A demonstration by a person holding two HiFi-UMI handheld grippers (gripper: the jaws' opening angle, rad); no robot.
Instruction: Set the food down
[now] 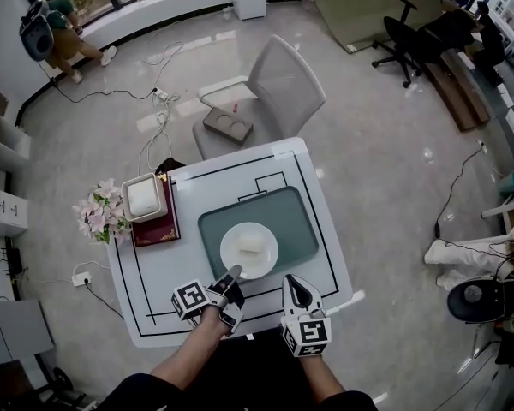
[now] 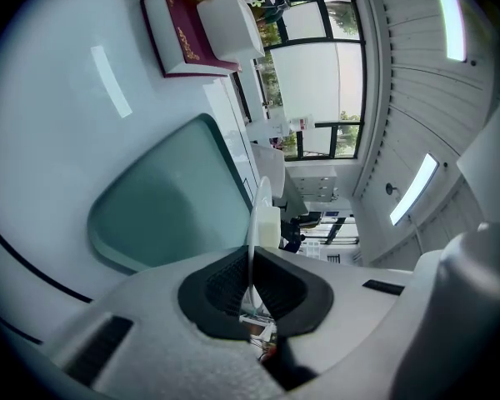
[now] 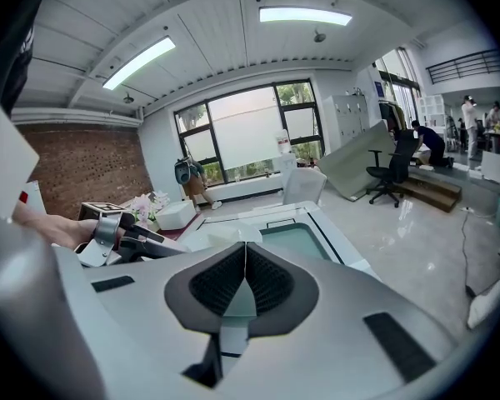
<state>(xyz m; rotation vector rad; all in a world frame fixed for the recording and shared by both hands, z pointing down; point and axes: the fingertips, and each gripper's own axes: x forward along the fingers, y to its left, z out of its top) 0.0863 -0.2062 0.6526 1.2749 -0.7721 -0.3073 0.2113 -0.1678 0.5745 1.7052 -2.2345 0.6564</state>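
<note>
A round white plate (image 1: 249,250) carrying a pale block of food (image 1: 250,244) is over the grey-green tray (image 1: 295,212) in the middle of the white table (image 1: 321,195). My left gripper (image 1: 232,276) is shut on the plate's near rim. In the left gripper view the plate (image 2: 258,207) runs edge-on between the pads of the left gripper (image 2: 250,261), with the food (image 2: 269,227) on it and the tray (image 2: 162,198) beside it. Whether the plate rests on the tray I cannot tell. My right gripper (image 1: 294,283) hovers at the table's near edge, shut and empty; in its own view the right gripper (image 3: 246,252) shows closed jaws.
A dark red book (image 1: 158,227), a white box (image 1: 144,197) and pink flowers (image 1: 98,212) sit at the table's left side. A grey chair (image 1: 278,84) stands behind the table. Cables lie on the floor at left, and a person (image 1: 60,32) is far off.
</note>
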